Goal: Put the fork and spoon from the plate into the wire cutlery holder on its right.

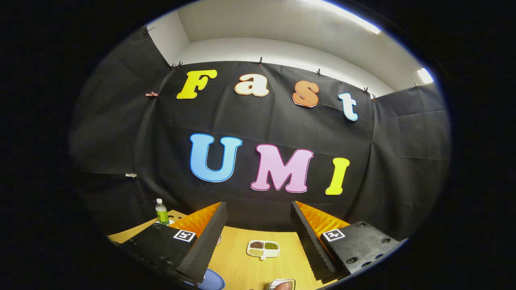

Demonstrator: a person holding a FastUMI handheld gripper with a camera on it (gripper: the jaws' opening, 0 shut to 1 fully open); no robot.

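My claw (258, 241) is spread wide w/ nothing in it, aimed high at the booth wall. Step in hand, I reckon: tip down toward the near desk (242, 266) edge & find the cutlery first. A blue plate (211, 280) rim peeks just under my left finger; fork & spoon can't be made out.

Tongs (258, 237): two-fingered, hand-held. Each finger a long wedge-shaped slab; the inner faces are ribbed with fine sawtooth ridges, clearest on the right finger. Each finger is mounted on a blocky base plate with round recessed screw holes. One square white tag with a black pattern sits on top of each base. Fingers stand wide apart.
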